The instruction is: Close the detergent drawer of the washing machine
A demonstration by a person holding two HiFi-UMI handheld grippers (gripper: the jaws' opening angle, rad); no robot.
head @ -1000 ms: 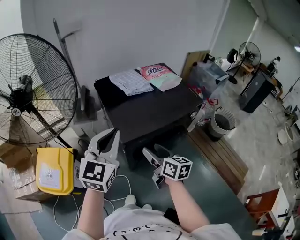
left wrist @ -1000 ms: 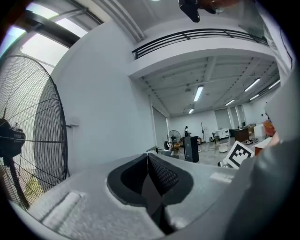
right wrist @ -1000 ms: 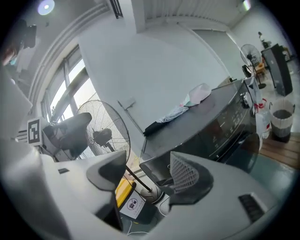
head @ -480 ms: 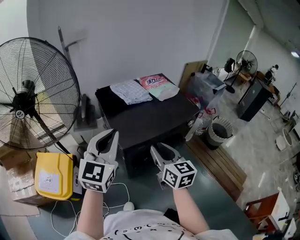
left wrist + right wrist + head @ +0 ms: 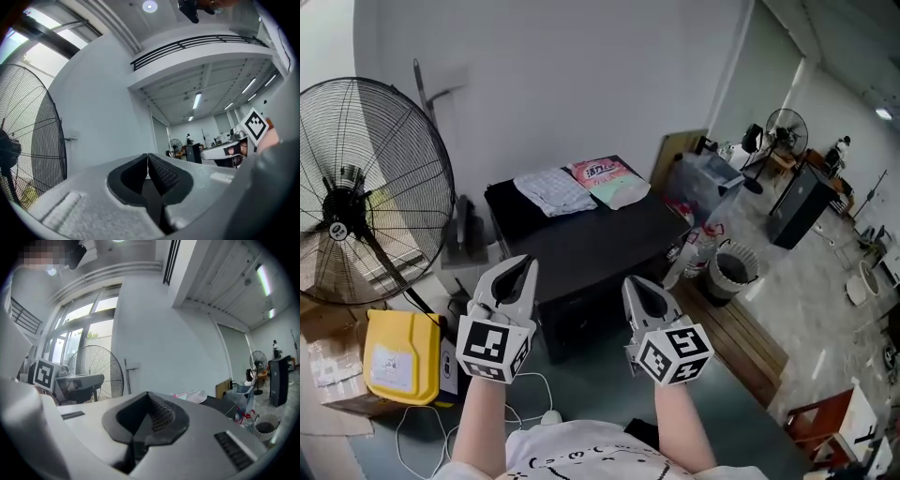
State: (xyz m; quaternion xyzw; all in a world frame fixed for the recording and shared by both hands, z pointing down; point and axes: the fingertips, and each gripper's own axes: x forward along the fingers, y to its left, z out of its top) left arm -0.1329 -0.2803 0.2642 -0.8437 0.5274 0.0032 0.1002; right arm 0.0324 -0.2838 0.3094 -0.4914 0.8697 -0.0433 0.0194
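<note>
- writing is showing on a pink packet (image 5: 602,171): white characters, too small to read from the head view.
- label on the yellow container (image 5: 394,354) on the floor is pale, and its print is unreadable.
- one black-and-white square marker is facing the camera on each cube of the tongs; neither carries words.
- black unit (image 5: 581,234) is standing against the white wall, its front face turned toward the person and its flat top lying level.
- the detergent drawer is not showing clearly on that front, so which way it points and its long axis cannot be told.
- left tongs (image 5: 522,265) are pointing at the unit with the pads pressed together and nothing between them (image 5: 147,157).
- right tongs (image 5: 639,284) have just been closing; the pads are now meeting, pinching nothing (image 5: 149,397).
- both tongs are hanging in the air in front of the unit, side by side.
- two tongs, two fans: one large floor fan (image 5: 356,202) at left, one small fan (image 5: 783,127) far right.
- on the unit's top, one folded patterned cloth (image 5: 553,190) is lying just beside the pink packet.
- one bin (image 5: 731,272) is standing on the floor at right.
</note>
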